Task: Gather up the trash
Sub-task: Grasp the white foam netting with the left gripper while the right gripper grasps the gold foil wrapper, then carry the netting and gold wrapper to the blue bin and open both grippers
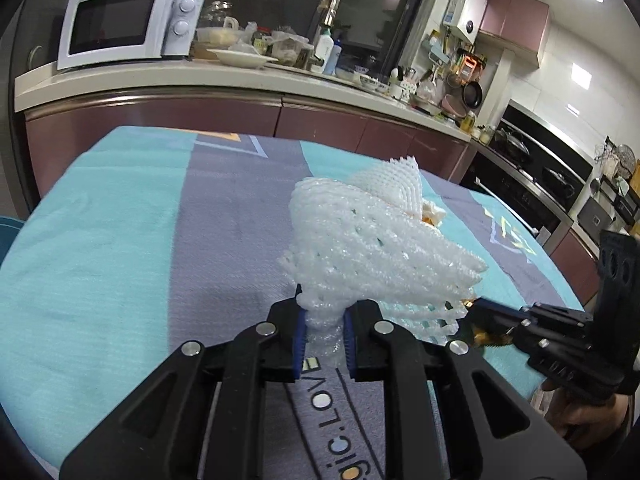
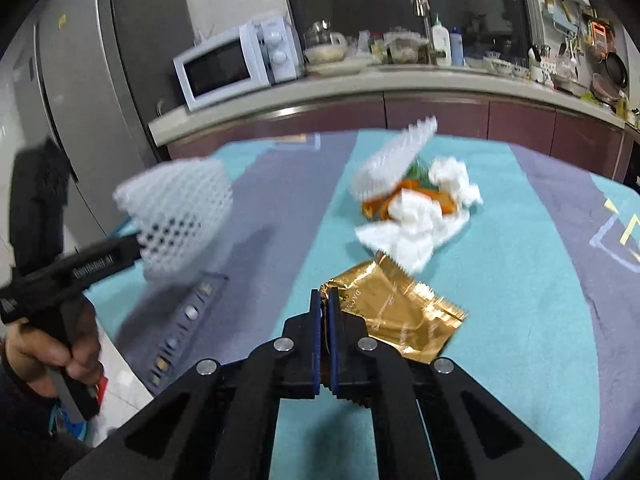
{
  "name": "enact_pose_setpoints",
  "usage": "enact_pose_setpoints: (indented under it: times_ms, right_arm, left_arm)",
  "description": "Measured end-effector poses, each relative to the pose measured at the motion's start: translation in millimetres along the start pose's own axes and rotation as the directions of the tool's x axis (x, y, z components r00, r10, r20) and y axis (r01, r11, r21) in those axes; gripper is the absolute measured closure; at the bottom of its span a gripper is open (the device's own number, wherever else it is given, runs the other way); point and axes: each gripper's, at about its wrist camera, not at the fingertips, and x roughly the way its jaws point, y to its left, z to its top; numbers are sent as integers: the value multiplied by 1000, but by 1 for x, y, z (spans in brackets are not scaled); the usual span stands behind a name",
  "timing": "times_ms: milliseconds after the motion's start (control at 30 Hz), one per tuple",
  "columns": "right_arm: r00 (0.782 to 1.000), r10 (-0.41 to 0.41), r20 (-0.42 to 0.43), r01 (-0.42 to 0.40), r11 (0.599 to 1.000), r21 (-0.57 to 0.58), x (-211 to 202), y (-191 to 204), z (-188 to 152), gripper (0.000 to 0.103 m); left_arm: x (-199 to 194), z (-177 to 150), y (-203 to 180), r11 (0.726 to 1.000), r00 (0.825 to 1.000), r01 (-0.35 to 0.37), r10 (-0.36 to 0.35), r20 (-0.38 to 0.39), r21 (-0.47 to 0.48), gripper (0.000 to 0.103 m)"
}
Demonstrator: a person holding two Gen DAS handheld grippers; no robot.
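Right gripper (image 2: 328, 344) jaws are closed on the light, slippery gold foil wrapper (image 2: 400, 316) at its near edge, left gripper (image 1: 324, 344) jaws pinch the soft foam net sleeve (image 1: 372, 240) by its gathered neck above the tabletop (image 1: 100, 240), and farther off lie crumpled tissues (image 2: 416, 216) and a second foam net (image 2: 392, 156), both easily crushed.

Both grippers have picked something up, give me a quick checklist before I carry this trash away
1. Left gripper shut on the white foam net: ok.
2. Right gripper shut on the gold wrapper: ok.
3. Wrapper grip secure: cannot tell, only its edge is pinched.
4. Table free of trash: not ok; the second foam net, crumpled tissues and orange peel lie there.
5. Bin within reach: cannot tell, none in view.
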Motion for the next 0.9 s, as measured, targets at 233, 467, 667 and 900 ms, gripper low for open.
enact_pose_setpoints:
  times_ms: [233,467,667,900]
  right_arm:
    - [991,91,103,-86,995,-52,-18,29,38,101]
    - [961,238,139,-213,962,-170,-9,83,73,101]
    - [919,374,123,-331,903,-272,13,142,103,101]
    - [857,511,63,-460,815,-353,51,216,136,101]
  left_arm:
    - [-47,10,21,1000,996,-23,25,88,-20,88]
    - [-105,16,66,988,974,-121,137,179,-97,88]
    - [-157,20,112,956,931,-241,277,237,-166,88]
    - [-222,24,182,883,842,-407,462,278,-235,88]
